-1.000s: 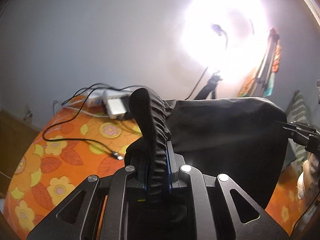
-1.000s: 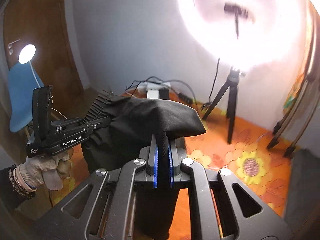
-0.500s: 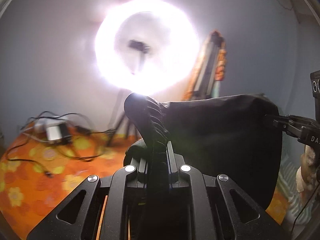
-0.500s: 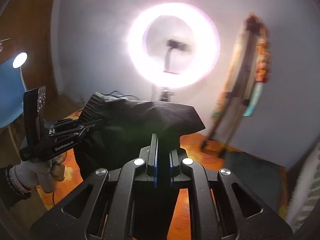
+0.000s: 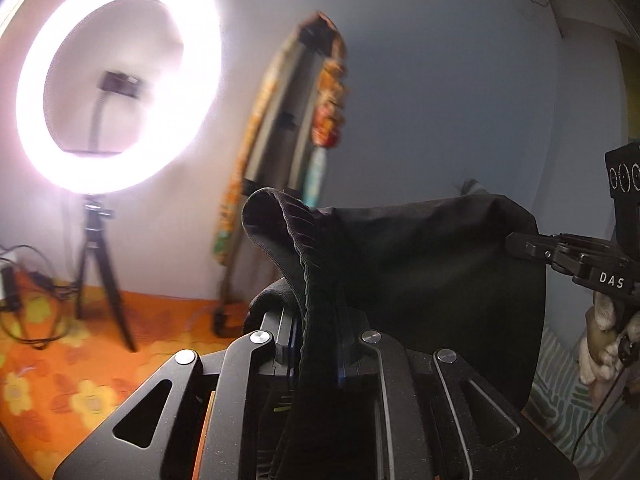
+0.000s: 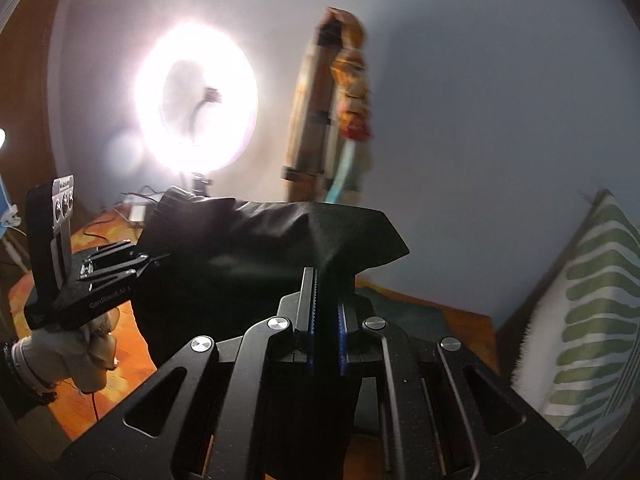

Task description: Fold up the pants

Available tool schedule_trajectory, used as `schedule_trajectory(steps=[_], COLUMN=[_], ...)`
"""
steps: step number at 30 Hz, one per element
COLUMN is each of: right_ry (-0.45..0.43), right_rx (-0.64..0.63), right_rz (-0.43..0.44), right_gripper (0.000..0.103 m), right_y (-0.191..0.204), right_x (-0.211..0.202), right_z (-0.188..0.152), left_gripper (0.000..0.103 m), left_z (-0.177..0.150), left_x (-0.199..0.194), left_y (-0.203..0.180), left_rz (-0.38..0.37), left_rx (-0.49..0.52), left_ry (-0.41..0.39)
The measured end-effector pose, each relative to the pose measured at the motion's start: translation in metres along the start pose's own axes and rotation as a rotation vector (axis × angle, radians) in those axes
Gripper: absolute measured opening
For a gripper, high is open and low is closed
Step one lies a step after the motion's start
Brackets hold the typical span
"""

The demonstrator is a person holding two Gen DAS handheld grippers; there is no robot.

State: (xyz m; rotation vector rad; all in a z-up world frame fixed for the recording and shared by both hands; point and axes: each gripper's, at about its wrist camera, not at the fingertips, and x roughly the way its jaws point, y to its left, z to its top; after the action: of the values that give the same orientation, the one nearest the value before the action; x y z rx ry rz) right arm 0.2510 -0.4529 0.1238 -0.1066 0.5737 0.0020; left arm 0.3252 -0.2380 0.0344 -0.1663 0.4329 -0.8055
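Note:
Black pants point(image 5: 420, 264) hang in the air, stretched between both grippers. My left gripper point(image 5: 316, 328) is shut on the ribbed elastic waistband, which bunches up above its jaws. At the right of the left wrist view, the right gripper point(image 5: 520, 244) pinches the far edge of the cloth. In the right wrist view the right gripper point(image 6: 325, 292) is shut on a fold of the pants point(image 6: 248, 248). There the left gripper point(image 6: 158, 258), held by a gloved hand point(image 6: 72, 348), grips the ribbed end at the left.
A lit ring light point(image 5: 116, 80) stands on a tripod point(image 5: 100, 276) against the pale wall. Rolled mats point(image 5: 320, 92) lean on the wall. The orange flowered floor point(image 5: 48, 384) carries cables point(image 5: 32, 320) at the left. A green-striped cushion point(image 6: 592, 312) lies at the right.
Both grippers have swung to the right and upward with the pants held taut. The ring light has slid leftward in both views, and the power strip has left the middle of the view.

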Motion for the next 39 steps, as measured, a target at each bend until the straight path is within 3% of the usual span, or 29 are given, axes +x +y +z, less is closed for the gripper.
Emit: schedule_trajectory(steps=[9, 18, 20, 22, 23, 24, 27, 31, 39], right_ry=[0.063, 0.195, 0.242, 0.260, 0.262, 0.254, 0.243, 0.260, 0.295], right_rx=[0.027, 0.030, 0.082, 0.098, 0.104, 0.119, 0.176, 0.254, 0.492], right_rz=[-0.061, -0.098, -0.117, -0.167, -0.196, -0.208, -0.185, -0.146, -0.011], right_gripper=[0.009, 0.009, 0.013, 0.027, 0.037, 0.041, 0.041, 0.041, 0.047], right_y=[-0.090, -0.146, -0.161, -0.170, -0.173, -0.177, -0.184, -0.185, -0.184], right_x=[0.054, 0.154, 0.180, 0.191, 0.193, 0.190, 0.174, 0.148, 0.099], right_z=[-0.020, -0.044, -0.051, -0.058, -0.061, -0.065, -0.078, -0.102, -0.163], left_gripper=[0.012, 0.012, 0.016, 0.017, 0.018, 0.023, 0.037, 0.037, 0.037], left_z=[-0.012, -0.044, -0.048, -0.047, -0.047, -0.047, -0.043, -0.042, -0.061], left_x=[0.094, 0.171, 0.186, 0.194, 0.194, 0.191, 0.183, 0.168, 0.130], left_y=[-0.032, -0.026, -0.023, -0.021, -0.021, -0.021, -0.021, -0.017, -0.027], left_rz=[-0.027, 0.039, 0.050, 0.080, 0.098, 0.113, 0.147, 0.147, 0.088], left_rx=[0.007, -0.055, -0.079, -0.083, -0.076, -0.061, -0.025, -0.016, 0.135], left_ry=[0.068, 0.169, 0.214, 0.252, 0.257, 0.255, 0.239, 0.247, 0.302])
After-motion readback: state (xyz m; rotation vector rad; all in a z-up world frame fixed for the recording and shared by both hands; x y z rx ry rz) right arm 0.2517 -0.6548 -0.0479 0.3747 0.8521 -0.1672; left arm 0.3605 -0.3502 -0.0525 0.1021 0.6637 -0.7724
